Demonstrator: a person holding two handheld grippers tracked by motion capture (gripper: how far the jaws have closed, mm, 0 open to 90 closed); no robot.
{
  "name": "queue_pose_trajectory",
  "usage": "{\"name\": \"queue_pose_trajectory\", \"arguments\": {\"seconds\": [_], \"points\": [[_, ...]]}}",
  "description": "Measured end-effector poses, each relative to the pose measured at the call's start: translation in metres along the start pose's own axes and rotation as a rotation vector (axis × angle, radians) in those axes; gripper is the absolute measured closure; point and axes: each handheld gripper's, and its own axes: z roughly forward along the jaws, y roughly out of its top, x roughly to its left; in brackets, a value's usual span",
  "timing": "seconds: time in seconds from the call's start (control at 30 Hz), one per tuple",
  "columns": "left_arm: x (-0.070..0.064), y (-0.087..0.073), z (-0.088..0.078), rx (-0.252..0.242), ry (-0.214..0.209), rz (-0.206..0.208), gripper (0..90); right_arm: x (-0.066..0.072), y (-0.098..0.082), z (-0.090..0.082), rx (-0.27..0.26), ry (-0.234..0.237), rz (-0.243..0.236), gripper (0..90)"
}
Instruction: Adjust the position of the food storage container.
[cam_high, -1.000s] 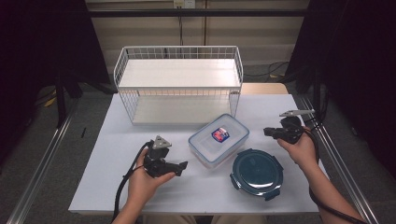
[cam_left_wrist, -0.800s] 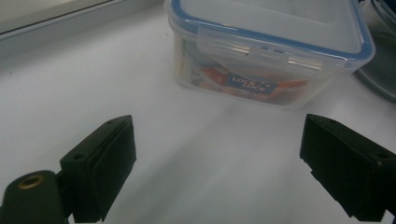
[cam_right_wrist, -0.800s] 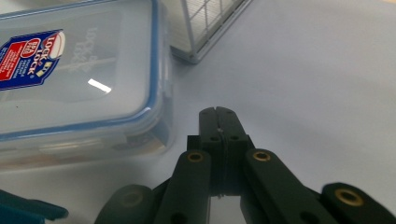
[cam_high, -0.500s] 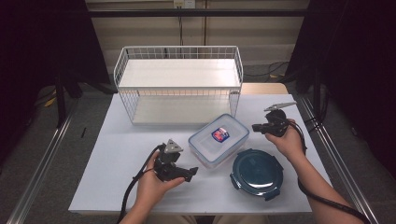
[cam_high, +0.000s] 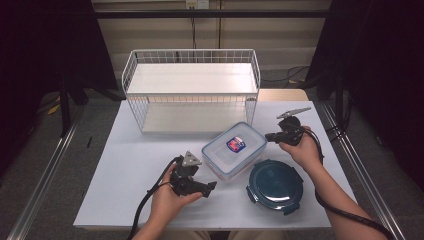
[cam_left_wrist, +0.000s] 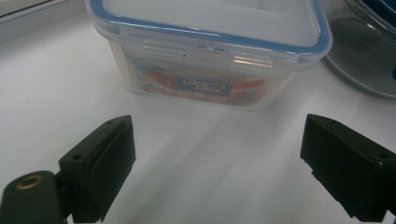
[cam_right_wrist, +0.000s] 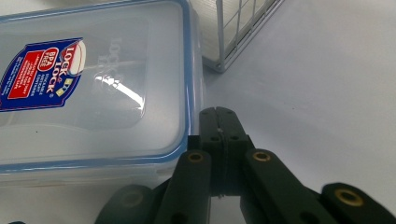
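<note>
A clear rectangular food container (cam_high: 233, 149) with a blue-rimmed lid and a red-and-blue sticker lies on the white table (cam_high: 125, 165). My left gripper (cam_high: 212, 186) is at its near left, jaws pointing at its side wall (cam_left_wrist: 196, 84), wide open with bare table between them. My right gripper (cam_high: 269, 136) is at the container's right corner (cam_right_wrist: 187, 116), jaws pressed together with nothing in them, tips just beside the lid's rim. A round dark teal lidded container (cam_high: 275, 185) sits at the near right.
A white wire shelf rack (cam_high: 192, 90) stands at the back of the table, its corner leg (cam_right_wrist: 233, 42) close to the right gripper. The round container's edge (cam_left_wrist: 359, 56) shows to the right of the clear box. Cables trail off both grippers.
Both hands have moved inward toward the clear container: the left gripper rightward to its near side, the right gripper leftward to its corner. Jaw states look unchanged.
</note>
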Motion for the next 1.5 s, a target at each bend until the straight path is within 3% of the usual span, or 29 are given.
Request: {"name": "queue_pose_trajectory", "arguments": {"seconds": [0.5, 0.67, 0.83, 1.03, 1.17, 1.3, 1.5], "points": [[-0.001, -0.003, 0.002, -0.001, -0.006, -0.016, 8.7, 0.010, 0.000, 0.000, 0.013, 0.014, -0.010, 90.0], [0.000, -0.006, 0.000, 0.014, 0.010, -0.021, 9.8, 0.014, 0.001, 0.001, 0.015, 0.027, -0.018, 90.0], [-0.003, -0.010, -0.003, 0.015, -0.017, -0.028, 21.4, 0.021, 0.001, 0.001, 0.022, 0.035, -0.030, 90.0], [-0.003, -0.011, -0.004, 0.038, -0.040, -0.031, 52.0, 0.028, 0.003, 0.002, 0.030, 0.047, -0.033, 90.0], [-0.001, -0.011, -0.006, 0.100, -0.108, -0.056, 68.4, 0.033, 0.004, 0.003, 0.034, 0.053, -0.044, 90.0], [-0.002, -0.012, -0.004, 0.099, -0.114, -0.064, 75.7, 0.036, 0.004, 0.004, 0.034, 0.066, -0.054, 90.0], [0.000, -0.014, -0.006, 0.093, -0.084, -0.082, 82.4, 0.041, 0.005, 0.003, 0.046, 0.066, -0.064, 90.0]]}}
